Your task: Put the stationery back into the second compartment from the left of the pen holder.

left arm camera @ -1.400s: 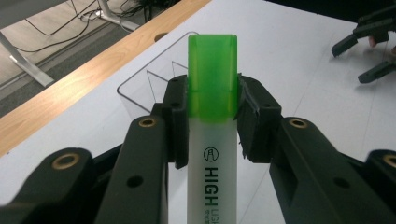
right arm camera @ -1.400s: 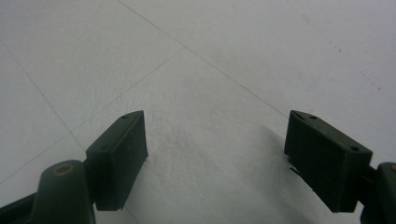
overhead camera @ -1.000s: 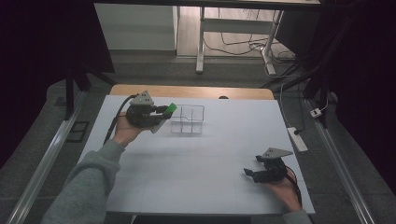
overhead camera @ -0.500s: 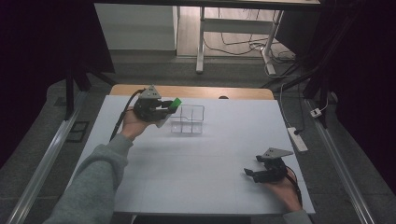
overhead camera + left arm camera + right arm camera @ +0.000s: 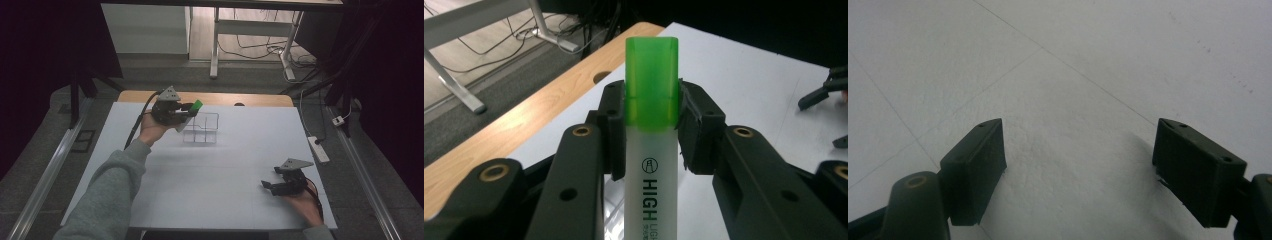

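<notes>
While right claw [image 5: 1078, 170] gapes, left claw [image 5: 651, 125] clamps highlighter [image 5: 651, 150].

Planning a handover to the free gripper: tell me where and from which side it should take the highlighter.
Grip the white barrel of the highlighter, below the left gripper, coming side-on across its flat faces. The jaws already pinch the green cap seam; the right gripper is open.

My claw [image 5: 1078, 170] is wide open, its two black jaws far apart, low over the bare white worktop [image 5: 1073, 65].
</notes>
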`<control>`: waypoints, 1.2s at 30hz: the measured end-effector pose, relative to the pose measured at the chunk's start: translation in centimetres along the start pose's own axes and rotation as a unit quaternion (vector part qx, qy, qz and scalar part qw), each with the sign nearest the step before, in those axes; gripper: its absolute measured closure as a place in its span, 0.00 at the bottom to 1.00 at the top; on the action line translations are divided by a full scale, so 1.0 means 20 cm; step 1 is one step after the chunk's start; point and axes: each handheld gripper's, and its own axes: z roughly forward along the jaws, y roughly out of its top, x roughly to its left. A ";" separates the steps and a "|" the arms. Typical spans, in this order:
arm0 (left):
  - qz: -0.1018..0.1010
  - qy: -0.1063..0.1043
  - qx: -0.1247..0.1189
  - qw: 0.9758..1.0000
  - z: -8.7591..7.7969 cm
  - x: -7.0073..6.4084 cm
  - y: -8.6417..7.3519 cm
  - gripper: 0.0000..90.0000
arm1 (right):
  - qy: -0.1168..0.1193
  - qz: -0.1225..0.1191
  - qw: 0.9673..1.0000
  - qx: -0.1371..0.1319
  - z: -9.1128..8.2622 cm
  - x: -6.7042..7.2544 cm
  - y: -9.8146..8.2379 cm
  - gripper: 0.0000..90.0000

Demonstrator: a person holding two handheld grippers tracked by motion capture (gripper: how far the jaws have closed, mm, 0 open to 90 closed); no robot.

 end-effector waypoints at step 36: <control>-0.003 0.004 -0.033 0.999 0.30 0.04 0.11 0.74 | -0.001 0.002 1.000 -0.005 -0.01 0.00 0.00 0.24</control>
